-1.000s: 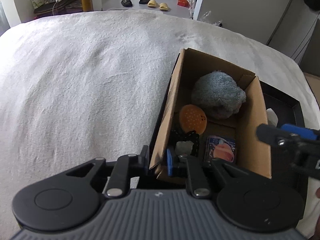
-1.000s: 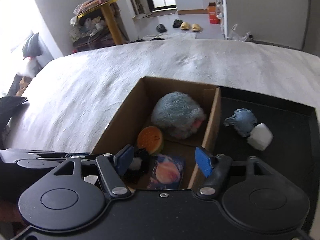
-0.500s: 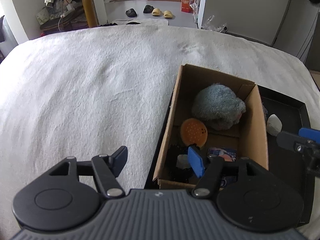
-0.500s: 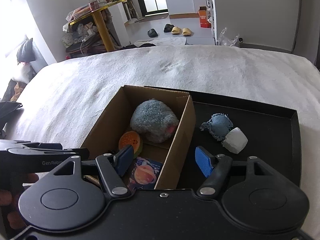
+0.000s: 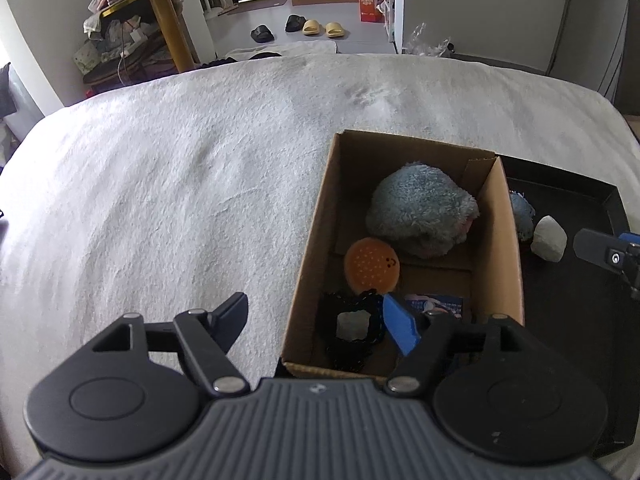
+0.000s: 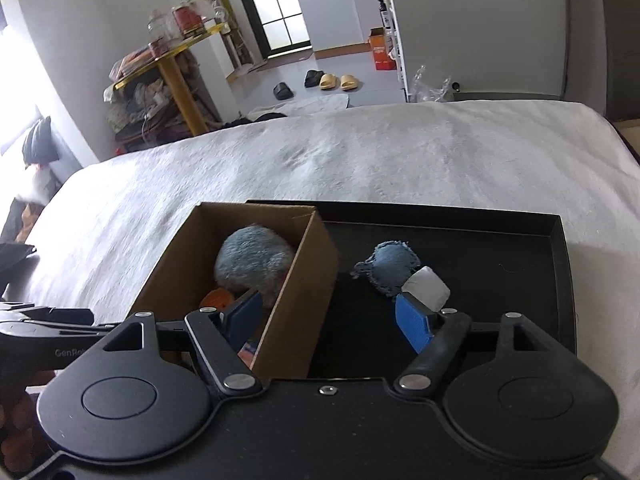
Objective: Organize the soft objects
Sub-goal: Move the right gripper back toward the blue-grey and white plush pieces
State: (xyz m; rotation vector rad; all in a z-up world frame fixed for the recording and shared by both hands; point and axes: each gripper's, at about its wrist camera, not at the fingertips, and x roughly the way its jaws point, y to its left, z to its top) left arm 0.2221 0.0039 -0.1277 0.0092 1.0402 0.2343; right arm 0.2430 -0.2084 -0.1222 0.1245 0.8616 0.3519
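Both tongs gape wide, empty — the white foam block (image 6: pixel 426 289) looks light and squashy; pinch its flat sides.

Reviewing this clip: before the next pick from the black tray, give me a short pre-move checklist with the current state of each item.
1. Right tool open and empty: ok, jaws spread wide.
2. Left tool open and empty: ok.
3. Targets reachable: ok, the white soft block and the blue denim piece lie in the black tray, uncovered.
4. Targets separable: not ok, the block rests against the denim piece.
5. Room in the cardboard box: ok, bare floor shows beside the grey plush and the orange round toy.
6. Right tool lined up: not ok, it straddles the box wall.
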